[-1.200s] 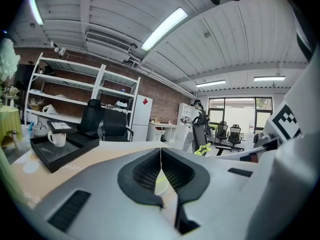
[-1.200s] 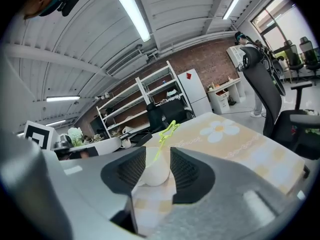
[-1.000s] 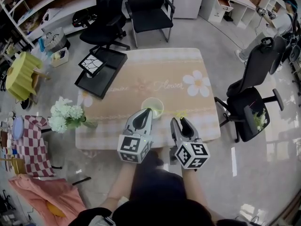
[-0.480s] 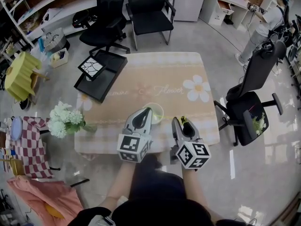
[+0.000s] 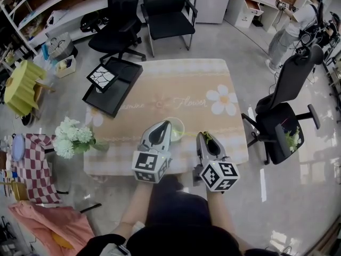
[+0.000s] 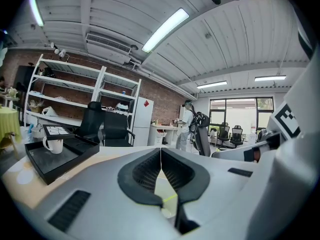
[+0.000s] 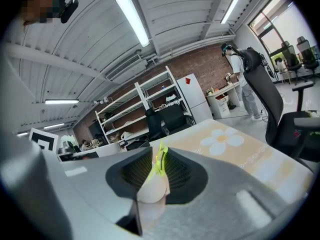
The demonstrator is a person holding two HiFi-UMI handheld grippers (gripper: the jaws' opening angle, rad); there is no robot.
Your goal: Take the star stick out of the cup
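Note:
A pale cup [image 5: 176, 128] stands near the front edge of the table [image 5: 181, 89]. My left gripper [image 5: 164, 127] is at the cup's left rim with its jaws together, and the cup's pale wall [image 6: 162, 194] shows between its pads. A thin yellow-green line inside the cup crosses that gap. My right gripper [image 5: 205, 137] is to the right of the cup. Its jaws have just been closing, and the yellow-green star stick [image 7: 160, 165] now sits pinched between the pads [image 7: 182, 176], above a pale rounded lump.
A black tray [image 5: 109, 92] holding a mug and a cracked-pattern tile overhangs the table's back left corner. White flowers [image 5: 69, 135] stand off the left edge. Office chairs [image 5: 282, 116] flank the right and far sides. A person [image 5: 295, 23] stands at the far right.
The right gripper's jaws have closed onto the yellow-green stick that was just ahead of its tips. Neither hand has shifted noticeably, and the cup stays in place.

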